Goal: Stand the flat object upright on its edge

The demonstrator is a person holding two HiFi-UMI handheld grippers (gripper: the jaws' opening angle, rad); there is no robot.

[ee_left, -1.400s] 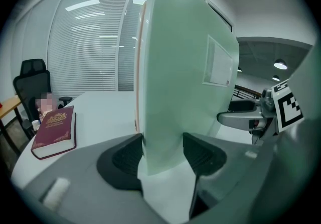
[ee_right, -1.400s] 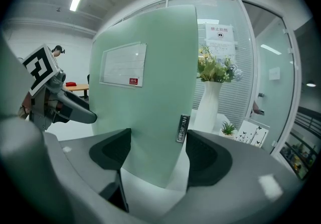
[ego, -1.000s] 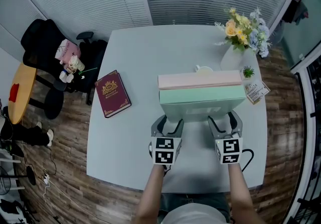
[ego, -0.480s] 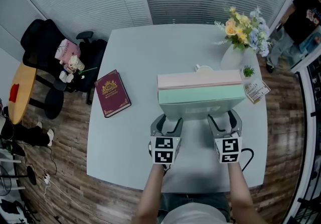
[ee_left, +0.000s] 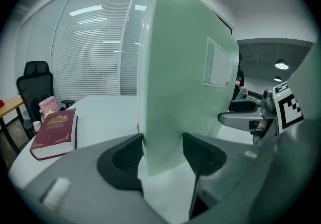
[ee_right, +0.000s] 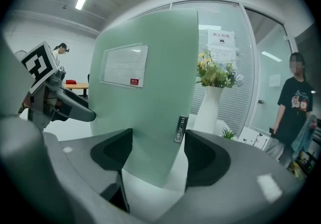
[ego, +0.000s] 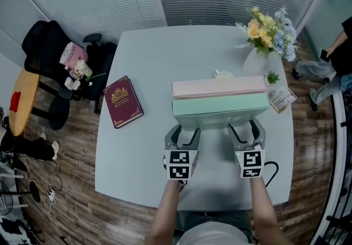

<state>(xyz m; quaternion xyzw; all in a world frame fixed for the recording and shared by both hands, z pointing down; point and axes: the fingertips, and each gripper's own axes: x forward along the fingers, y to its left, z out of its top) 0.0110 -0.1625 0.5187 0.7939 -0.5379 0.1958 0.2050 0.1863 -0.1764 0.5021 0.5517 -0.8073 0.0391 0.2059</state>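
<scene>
Green flat case (ego: 220,112) at frame centre, near upright on its edge. Left gripper (ego: 184,133) and right gripper (ego: 245,129) each clamp its near side. Remaining: settle, release.

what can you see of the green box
The box is flat, smooth mint green with a pink strip along its top, a white label on its face and a small metal tag at one edge. It stands about upright on its long edge on the table, the left gripper and right gripper each clamping its lower near part between their jaws.
</scene>
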